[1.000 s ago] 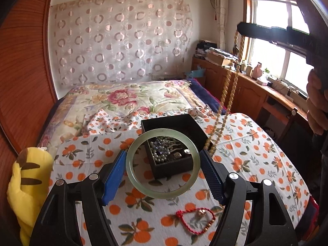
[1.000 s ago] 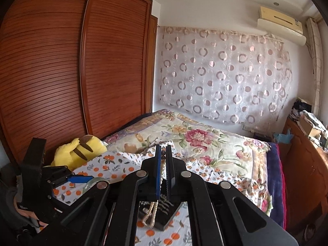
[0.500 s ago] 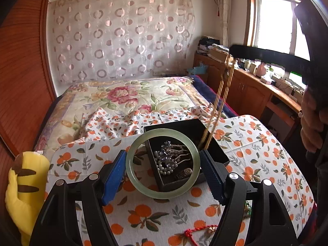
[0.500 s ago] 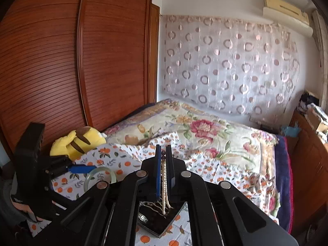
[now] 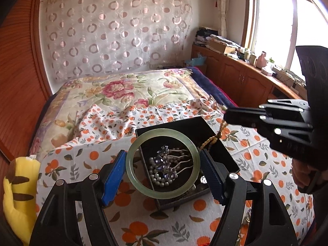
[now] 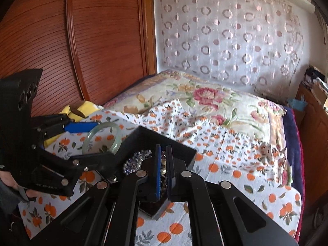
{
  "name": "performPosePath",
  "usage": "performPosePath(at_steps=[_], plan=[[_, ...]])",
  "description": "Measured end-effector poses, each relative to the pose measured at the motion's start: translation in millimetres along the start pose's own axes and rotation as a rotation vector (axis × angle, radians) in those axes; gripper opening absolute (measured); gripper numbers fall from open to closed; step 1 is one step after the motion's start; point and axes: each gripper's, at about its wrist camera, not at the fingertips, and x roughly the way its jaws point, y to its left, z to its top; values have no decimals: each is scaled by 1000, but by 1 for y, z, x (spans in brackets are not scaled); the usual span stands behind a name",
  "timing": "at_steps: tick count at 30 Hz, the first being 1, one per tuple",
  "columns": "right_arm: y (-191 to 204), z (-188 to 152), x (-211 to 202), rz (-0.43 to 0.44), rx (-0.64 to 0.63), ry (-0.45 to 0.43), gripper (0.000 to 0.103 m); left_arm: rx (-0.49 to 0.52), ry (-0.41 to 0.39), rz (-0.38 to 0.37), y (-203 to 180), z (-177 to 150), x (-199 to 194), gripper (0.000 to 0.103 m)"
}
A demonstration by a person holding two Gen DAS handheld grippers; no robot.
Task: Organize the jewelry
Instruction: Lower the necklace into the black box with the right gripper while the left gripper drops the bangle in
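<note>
My left gripper [image 5: 163, 153] is shut on a pale green jade bangle [image 5: 131, 164], held flat over the near half of a black jewelry box [image 5: 184, 126]. Through the ring I see pearls and a purple crystal hairpin [image 5: 166, 164] inside the box. My right gripper [image 5: 225, 120] comes in from the right, shut on a strand of tan beads [image 5: 213, 138] that drapes down into the box's right side. In the right wrist view its jaws [image 6: 163, 147] stand low over the box [image 6: 143, 133], with the bangle [image 6: 117, 141] and left gripper [image 6: 105, 139] to the left.
The box sits on an orange-print cloth [image 5: 256, 153] spread over a bed with a floral quilt [image 5: 123, 90]. A yellow plush toy [image 5: 16, 184] lies at the left edge. A wooden wardrobe [image 6: 102, 41] stands left, low cabinets [image 5: 235, 78] under the window right.
My right gripper has come down, so the long hanging bead strand now drapes into the box. My left gripper moved forward, bringing the bangle over the box.
</note>
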Motion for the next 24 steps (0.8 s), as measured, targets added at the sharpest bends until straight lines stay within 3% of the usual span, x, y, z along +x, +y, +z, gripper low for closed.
performPosePath(at_steps=[24], plan=[[-28,-44,-1,-13,67,62,8,35,62,-8,-17,10,44,69]])
